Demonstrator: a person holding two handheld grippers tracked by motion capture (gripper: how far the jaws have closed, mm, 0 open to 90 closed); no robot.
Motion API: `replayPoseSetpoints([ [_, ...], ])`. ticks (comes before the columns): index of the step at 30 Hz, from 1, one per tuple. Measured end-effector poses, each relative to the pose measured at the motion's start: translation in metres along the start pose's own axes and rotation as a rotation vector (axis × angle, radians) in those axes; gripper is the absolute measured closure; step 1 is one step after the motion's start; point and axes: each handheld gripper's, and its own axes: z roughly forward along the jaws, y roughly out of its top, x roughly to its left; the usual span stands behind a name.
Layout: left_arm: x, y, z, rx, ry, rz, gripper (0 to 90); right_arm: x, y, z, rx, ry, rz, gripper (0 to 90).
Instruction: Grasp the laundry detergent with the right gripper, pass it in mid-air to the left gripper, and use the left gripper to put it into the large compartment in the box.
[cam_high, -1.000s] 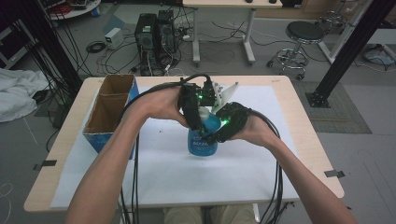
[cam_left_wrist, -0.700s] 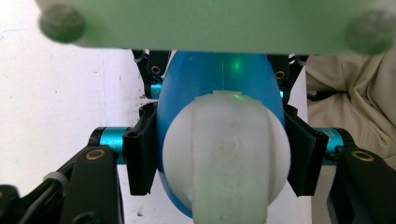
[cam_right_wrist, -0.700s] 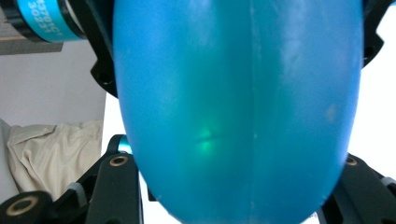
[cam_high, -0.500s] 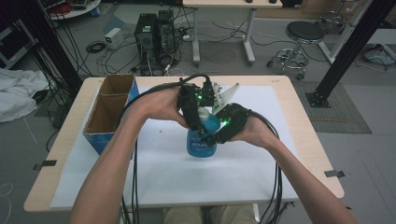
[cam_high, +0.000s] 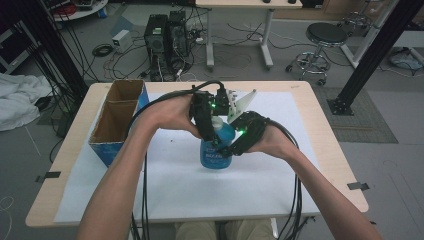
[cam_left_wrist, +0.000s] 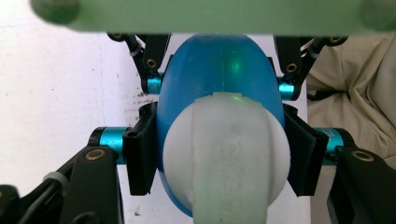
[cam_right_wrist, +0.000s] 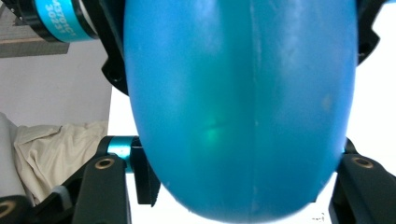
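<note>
Blue bottle (cam_high: 216, 150) upright, left gripper (cam_high: 206, 125) clamping from above.

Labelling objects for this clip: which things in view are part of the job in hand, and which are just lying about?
In the job:
- round-shouldered blue plastic bottle with white cap
- left hand-held gripper, clamped on the bottle
- right hand-held gripper, jaws just been opening, bottle between them

Lying about:
- open brown cardboard box with blue sides
- white paper sheet covering the wooden table

Black tools (cam_high: 215, 131), cyan collars, black cables
</note>
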Motion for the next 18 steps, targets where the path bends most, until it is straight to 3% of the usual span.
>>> replayPoseSetpoints([
  [18,0.0000,-0.0085,-0.0082,0.014,0.003,-0.020,38.3,-0.0010,-0.0060,-0.0041,0.018,-0.031,0.025,28.5],
])
